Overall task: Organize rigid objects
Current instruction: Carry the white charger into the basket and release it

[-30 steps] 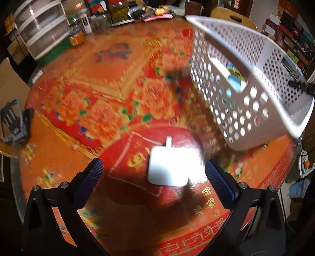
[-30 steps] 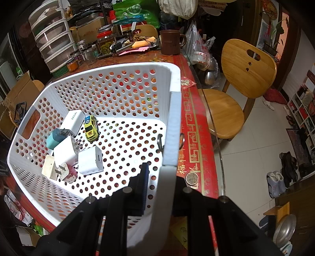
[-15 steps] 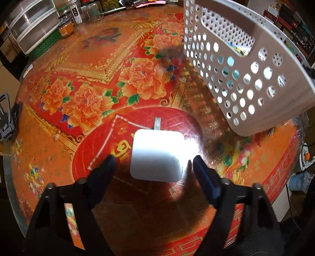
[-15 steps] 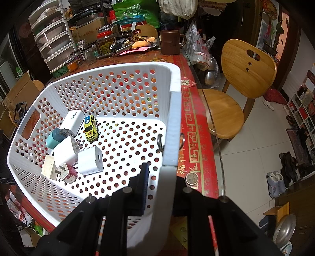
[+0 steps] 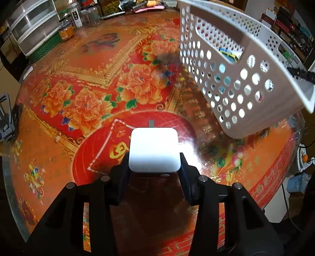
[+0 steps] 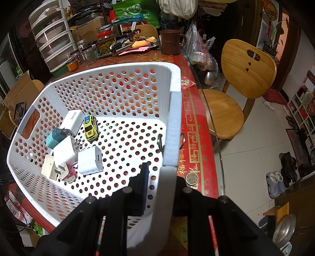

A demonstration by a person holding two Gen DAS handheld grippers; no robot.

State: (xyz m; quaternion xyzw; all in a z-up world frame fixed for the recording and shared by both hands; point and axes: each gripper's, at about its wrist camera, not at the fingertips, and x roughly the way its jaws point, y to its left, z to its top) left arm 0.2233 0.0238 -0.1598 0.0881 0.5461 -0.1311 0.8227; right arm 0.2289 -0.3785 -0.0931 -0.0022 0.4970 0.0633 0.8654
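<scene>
A white square charger [image 5: 154, 149] lies on the red and orange flowered tablecloth [image 5: 88, 98]. My left gripper [image 5: 154, 167] is shut on it, one finger on each side. A white perforated basket [image 5: 232, 78] is held tilted at the right. My right gripper [image 6: 161, 177] is shut on the basket's near wall [image 6: 173, 126]. Inside the basket lie several chargers [image 6: 89, 160] and a yellow toy car [image 6: 91, 128], gathered at the left.
Plastic drawers [image 5: 33, 33] and jars [image 5: 92, 13] stand at the table's far edge. A brown mug [image 6: 171, 42] stands behind the basket. A coin [image 6: 192, 178] lies by the table's edge. A wooden chair [image 6: 236, 94] stands at the right.
My left gripper moved forward over the white charger and closed its fingers onto its sides. The right gripper and basket stayed still.
</scene>
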